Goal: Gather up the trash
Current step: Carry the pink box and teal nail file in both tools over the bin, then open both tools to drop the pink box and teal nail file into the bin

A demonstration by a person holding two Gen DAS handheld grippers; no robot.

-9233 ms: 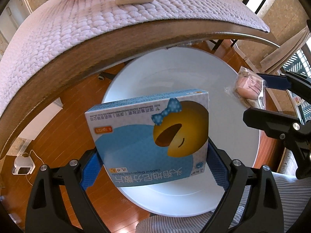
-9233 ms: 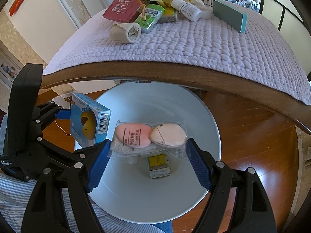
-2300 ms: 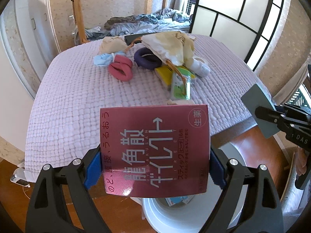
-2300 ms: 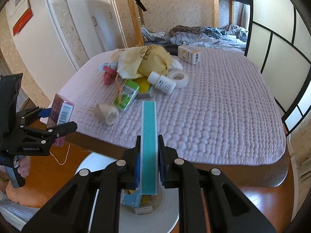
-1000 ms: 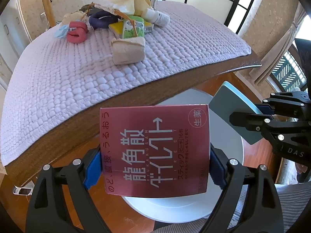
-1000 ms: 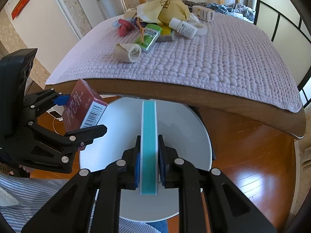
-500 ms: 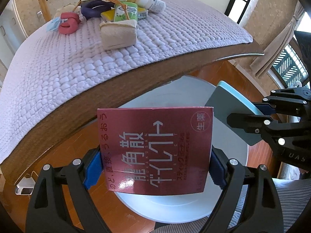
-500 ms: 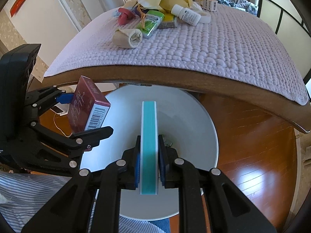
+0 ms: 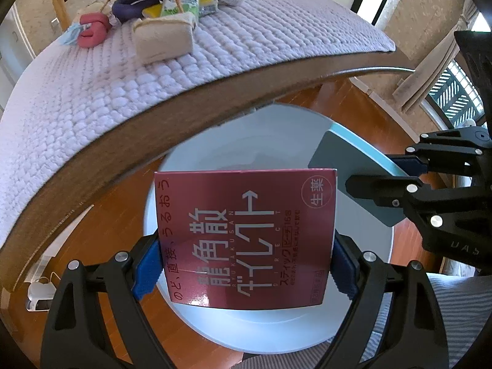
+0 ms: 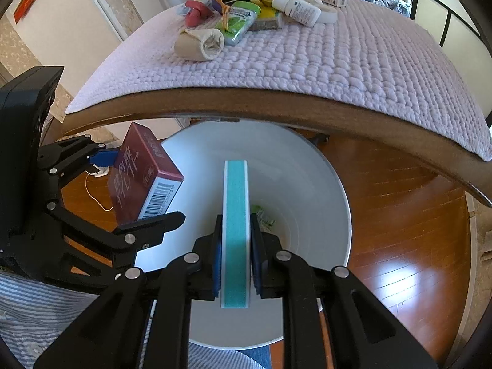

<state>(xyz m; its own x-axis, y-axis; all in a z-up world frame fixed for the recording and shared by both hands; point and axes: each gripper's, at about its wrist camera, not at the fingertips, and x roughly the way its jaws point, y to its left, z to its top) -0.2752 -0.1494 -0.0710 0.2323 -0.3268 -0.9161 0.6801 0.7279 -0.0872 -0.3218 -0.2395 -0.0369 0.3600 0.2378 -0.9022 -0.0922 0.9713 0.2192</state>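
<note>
My left gripper (image 9: 244, 269) is shut on a dark red medicine box (image 9: 246, 236) with white Japanese lettering and holds it over the white round bin (image 9: 215, 153). In the right wrist view the same box (image 10: 144, 181) hangs over the bin's left rim. My right gripper (image 10: 235, 261) is shut on a thin teal box (image 10: 235, 240), held edge-on above the white bin (image 10: 307, 184). That teal box (image 9: 353, 172) shows at the right in the left wrist view. A green wrapper (image 10: 264, 215) lies inside the bin.
A table with a lilac quilted cover (image 10: 338, 61) curves over the bin. On it lie a beige roll (image 10: 200, 43), a green packet (image 10: 238, 26), a white bottle (image 10: 296, 9), pink clips (image 9: 90, 30) and a yellow bag. The floor (image 10: 399, 230) is polished wood.
Both grippers have dropped lower toward the bin with their boxes still held. The table edge now sits higher in both views.
</note>
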